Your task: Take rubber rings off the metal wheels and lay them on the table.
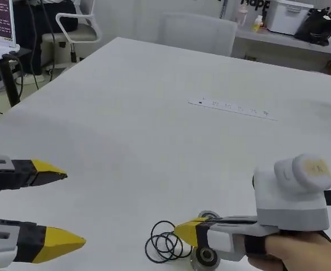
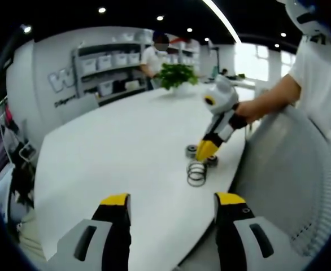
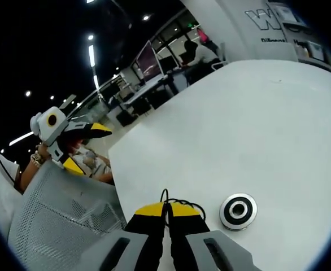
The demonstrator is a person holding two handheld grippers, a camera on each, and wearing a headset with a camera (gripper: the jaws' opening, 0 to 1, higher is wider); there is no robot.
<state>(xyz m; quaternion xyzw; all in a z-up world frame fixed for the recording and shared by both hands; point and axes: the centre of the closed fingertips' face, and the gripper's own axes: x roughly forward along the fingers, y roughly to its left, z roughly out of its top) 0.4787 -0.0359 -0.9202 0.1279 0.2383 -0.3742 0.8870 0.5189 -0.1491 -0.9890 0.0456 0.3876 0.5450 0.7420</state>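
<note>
A small pile of thin black rubber rings (image 1: 164, 244) lies on the white table (image 1: 154, 113) near its front edge. Two metal wheels (image 1: 208, 215) (image 1: 204, 257) stand just right of the pile. My right gripper (image 1: 182, 230) rests with its yellow tips at the pile, between the wheels. In the right gripper view its jaws (image 3: 165, 210) are pressed together, a thin black ring strand (image 3: 164, 195) runs out from between them, and one wheel (image 3: 238, 211) with a dark band lies to the right. My left gripper (image 1: 57, 206) hangs wide open at the left, holding nothing.
A white power strip (image 1: 233, 107) lies further back on the table. The left gripper view has the rings (image 2: 196, 173), both wheels (image 2: 191, 151) and the right gripper (image 2: 206, 151) near the table edge. A mesh chair back (image 3: 58, 214) stands close by.
</note>
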